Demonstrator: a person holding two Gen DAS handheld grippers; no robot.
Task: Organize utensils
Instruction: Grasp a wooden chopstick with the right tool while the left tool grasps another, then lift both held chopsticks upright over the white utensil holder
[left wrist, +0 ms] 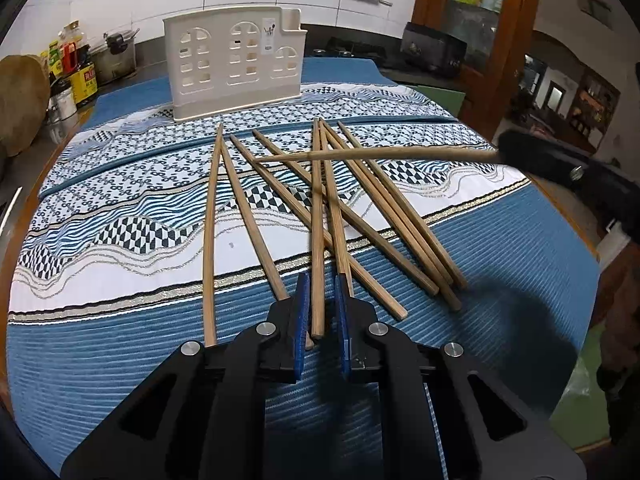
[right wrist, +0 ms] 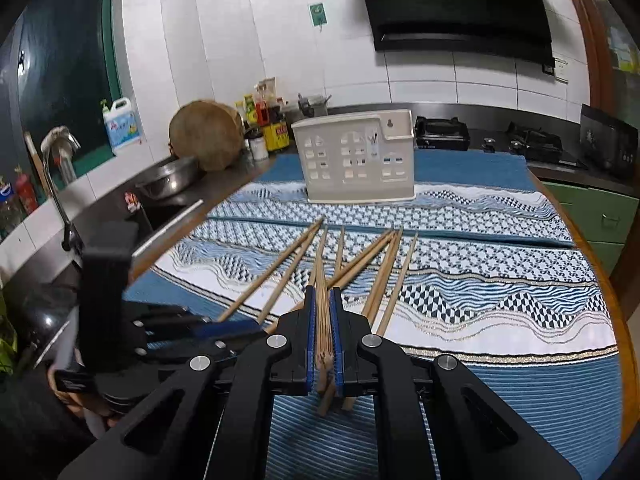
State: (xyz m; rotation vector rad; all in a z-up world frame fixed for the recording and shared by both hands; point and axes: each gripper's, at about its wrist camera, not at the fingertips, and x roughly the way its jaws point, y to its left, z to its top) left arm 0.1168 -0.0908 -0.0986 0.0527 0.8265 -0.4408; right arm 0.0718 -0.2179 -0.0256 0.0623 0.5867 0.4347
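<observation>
Left wrist view: the left gripper [left wrist: 322,292] points down at a table covered by a blue and white patterned cloth [left wrist: 120,216]. Its blue pads [left wrist: 303,300] stand narrowly apart on either side of the near end of one wooden chopstick [left wrist: 317,240]. A thin gap shows on each side of the stick, so it sits between the jaws without being clearly pinched. About nine more loose chopsticks [left wrist: 384,216] lie fanned out on the cloth, their near ends close to the gripper and their tips pointing toward the far side. At the far edge of the cloth stands a cream plastic utensil holder [left wrist: 236,60], upright, with arched window cut-outs. From the right, the right gripper [left wrist: 520,150] reaches in above the pile, holding wooden sticks that stretch leftward over the loose ones.

Right wrist view: the right gripper [right wrist: 322,296] is clenched on a small bundle of chopsticks [right wrist: 320,280]. The bundle runs between its blue pads, the butt ends poking out toward the camera and the tips pointing at the holder [right wrist: 354,156]. The left gripper [right wrist: 224,328] shows low at the left, near the cloth. A sink with a metal bowl [right wrist: 168,180], bottles [right wrist: 264,120] and a round wooden board [right wrist: 204,136] sit on the counter to the far left.
</observation>
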